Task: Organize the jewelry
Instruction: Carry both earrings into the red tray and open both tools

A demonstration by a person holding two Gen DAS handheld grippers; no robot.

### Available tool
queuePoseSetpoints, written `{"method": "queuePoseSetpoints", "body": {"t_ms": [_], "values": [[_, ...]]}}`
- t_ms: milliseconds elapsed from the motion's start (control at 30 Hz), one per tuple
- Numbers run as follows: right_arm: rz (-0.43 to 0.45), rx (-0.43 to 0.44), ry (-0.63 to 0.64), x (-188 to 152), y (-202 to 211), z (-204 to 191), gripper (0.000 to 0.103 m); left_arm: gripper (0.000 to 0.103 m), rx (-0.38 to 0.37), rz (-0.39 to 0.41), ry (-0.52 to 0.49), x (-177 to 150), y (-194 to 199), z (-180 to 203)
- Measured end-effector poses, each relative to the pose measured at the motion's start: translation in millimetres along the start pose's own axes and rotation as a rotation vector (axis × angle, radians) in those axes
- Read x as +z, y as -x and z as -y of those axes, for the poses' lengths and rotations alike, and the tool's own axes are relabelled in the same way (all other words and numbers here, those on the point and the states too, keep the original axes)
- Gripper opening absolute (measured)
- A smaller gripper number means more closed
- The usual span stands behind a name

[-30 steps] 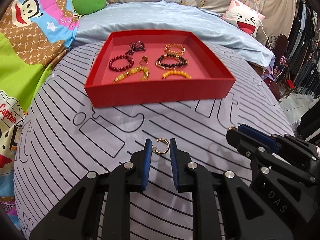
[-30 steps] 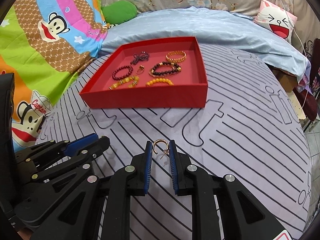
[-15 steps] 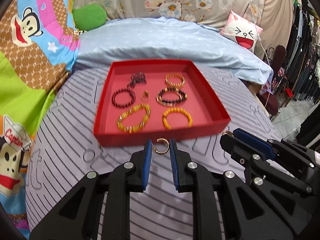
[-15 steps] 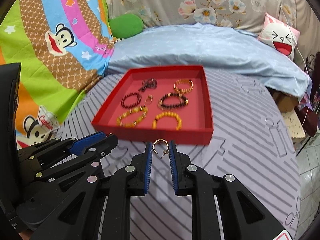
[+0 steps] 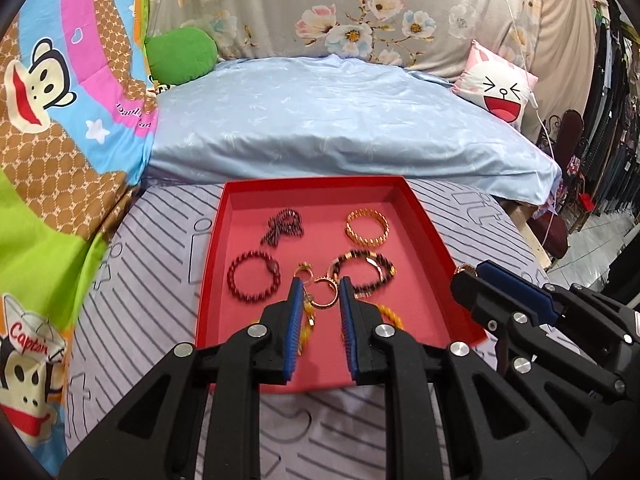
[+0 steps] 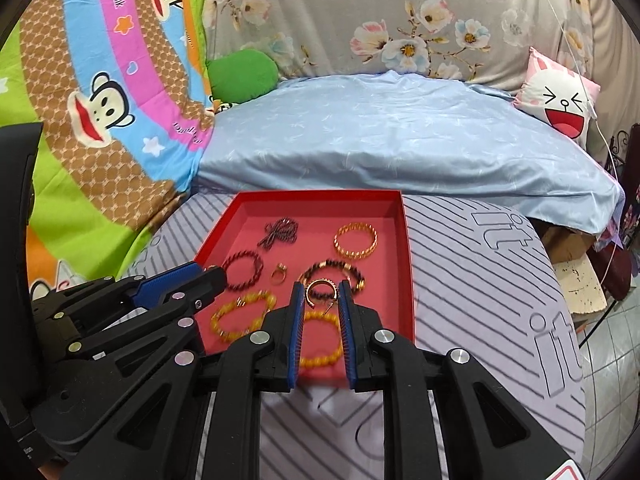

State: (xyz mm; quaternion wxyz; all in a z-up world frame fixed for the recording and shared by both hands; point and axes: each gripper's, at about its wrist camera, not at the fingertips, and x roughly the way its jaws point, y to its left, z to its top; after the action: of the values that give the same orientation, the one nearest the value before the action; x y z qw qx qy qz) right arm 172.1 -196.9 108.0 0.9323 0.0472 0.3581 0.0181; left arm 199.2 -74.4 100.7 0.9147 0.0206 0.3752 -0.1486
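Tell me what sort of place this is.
Most likely a bedroom in a home: the red tray sits on a bed with a striped sheet, beside a blue quilt, a cartoon blanket and a rabbit cushion.

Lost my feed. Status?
Both tongs, left and right, each shut on a gold hoop. Over red tray. Bracelets below; no obstruction.

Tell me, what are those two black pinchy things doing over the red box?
A person is tidying jewelry with two hand-held grippers. The left gripper has its jaws shut on a small gold hoop earring, and the right gripper holds a matching hoop earring. Both hang above the red tray on the striped bedspread. Beaded bracelets, a gold bangle and a ring already lie inside. Neither earring has been put down yet.
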Motion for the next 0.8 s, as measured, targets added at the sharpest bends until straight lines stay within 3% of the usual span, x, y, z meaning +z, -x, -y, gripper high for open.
{"method": "queuePoseSetpoints", "body": {"t_ms": [233, 800], "values": [[-0.026, -0.013, -0.020, 10.7, -32.5, 7.0, 0.017, 0.018, 0.014, -0.020, -0.008, 14.8, -34.1, -5.3], [-0.092, -0.028, -0.025, 9.5, -87.7, 11.8, 0.017, 0.018, 0.036, -0.091, -0.006, 13.7, -90.4, -15.9]]}}
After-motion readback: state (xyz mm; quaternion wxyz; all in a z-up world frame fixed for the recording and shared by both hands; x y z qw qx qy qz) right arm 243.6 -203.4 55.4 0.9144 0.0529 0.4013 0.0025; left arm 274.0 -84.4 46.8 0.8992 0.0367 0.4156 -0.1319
